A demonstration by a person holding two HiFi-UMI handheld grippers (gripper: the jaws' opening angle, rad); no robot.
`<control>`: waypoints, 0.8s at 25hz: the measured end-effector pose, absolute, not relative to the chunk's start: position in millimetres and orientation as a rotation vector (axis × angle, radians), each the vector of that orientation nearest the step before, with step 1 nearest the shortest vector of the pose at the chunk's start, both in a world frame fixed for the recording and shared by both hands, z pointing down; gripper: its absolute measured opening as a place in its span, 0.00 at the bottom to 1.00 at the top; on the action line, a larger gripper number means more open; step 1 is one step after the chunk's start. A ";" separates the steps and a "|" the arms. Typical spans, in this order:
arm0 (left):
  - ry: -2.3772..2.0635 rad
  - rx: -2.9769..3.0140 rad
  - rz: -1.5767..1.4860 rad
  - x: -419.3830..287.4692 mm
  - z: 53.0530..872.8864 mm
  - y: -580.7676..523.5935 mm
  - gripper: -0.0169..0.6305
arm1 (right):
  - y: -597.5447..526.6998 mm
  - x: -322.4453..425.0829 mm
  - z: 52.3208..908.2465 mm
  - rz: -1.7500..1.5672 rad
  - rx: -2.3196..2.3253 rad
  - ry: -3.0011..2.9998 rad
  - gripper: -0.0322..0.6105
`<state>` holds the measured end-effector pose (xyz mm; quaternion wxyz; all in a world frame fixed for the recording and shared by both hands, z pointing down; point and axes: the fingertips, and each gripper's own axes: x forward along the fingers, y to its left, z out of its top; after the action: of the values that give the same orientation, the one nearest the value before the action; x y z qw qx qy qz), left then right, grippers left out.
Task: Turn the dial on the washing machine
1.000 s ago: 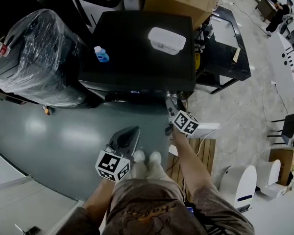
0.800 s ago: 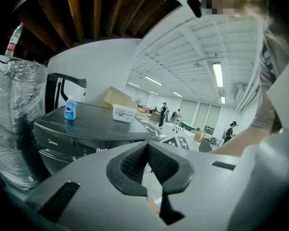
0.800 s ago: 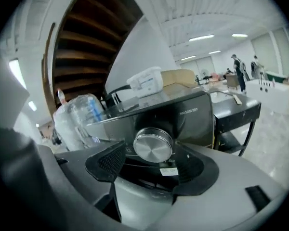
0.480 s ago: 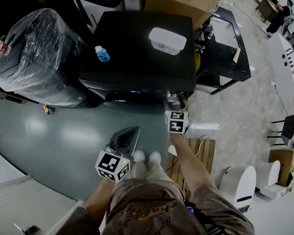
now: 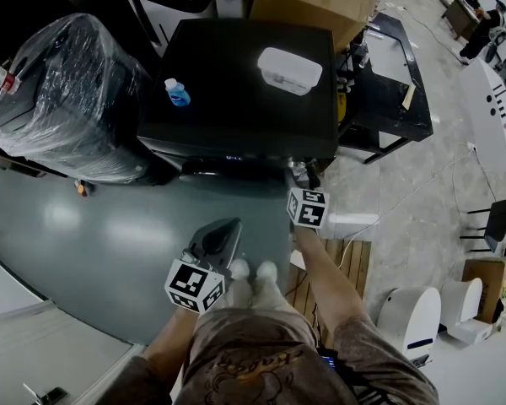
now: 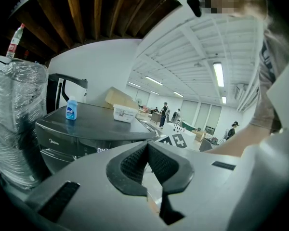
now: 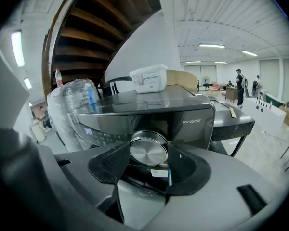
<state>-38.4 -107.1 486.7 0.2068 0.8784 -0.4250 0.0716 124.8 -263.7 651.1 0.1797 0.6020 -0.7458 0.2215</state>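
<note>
My right gripper (image 7: 149, 154) jaws have just been closing and sit clamped on the dial (image 7: 148, 147), one pad on each side of its rim, low on the washing machine (image 7: 188, 117) front. My left gripper (image 6: 147, 147) jaws are together and empty. Risk: the polished rim slips between the pads if I roll with a weak or off-centre grip, so the dial stays put.

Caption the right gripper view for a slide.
Right gripper, jaws just closed further, grips the silver dial on the washing machine.

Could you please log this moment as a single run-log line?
right gripper: jaws just closing, clamped on dial | left gripper: shut, empty | step: dial gripped
</note>
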 end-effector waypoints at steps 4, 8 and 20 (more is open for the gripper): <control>-1.176 2.446 0.204 -35.7 486.5 -106.8 0.01 | -262.3 129.5 652.0 0.833 1.773 -2.199 0.42; -1.169 2.450 0.207 -34.6 487.8 -108.3 0.01 | -262.3 131.6 654.3 1.041 1.826 -2.279 0.42; -1.167 2.456 0.212 -30.8 486.8 -107.5 0.01 | -256.6 141.0 656.8 1.748 1.995 -2.402 0.42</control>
<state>-30.8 -107.5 486.8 0.2054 0.8813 -0.4188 0.0760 141.0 -256.6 656.8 -0.2166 0.5442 -0.6554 0.4768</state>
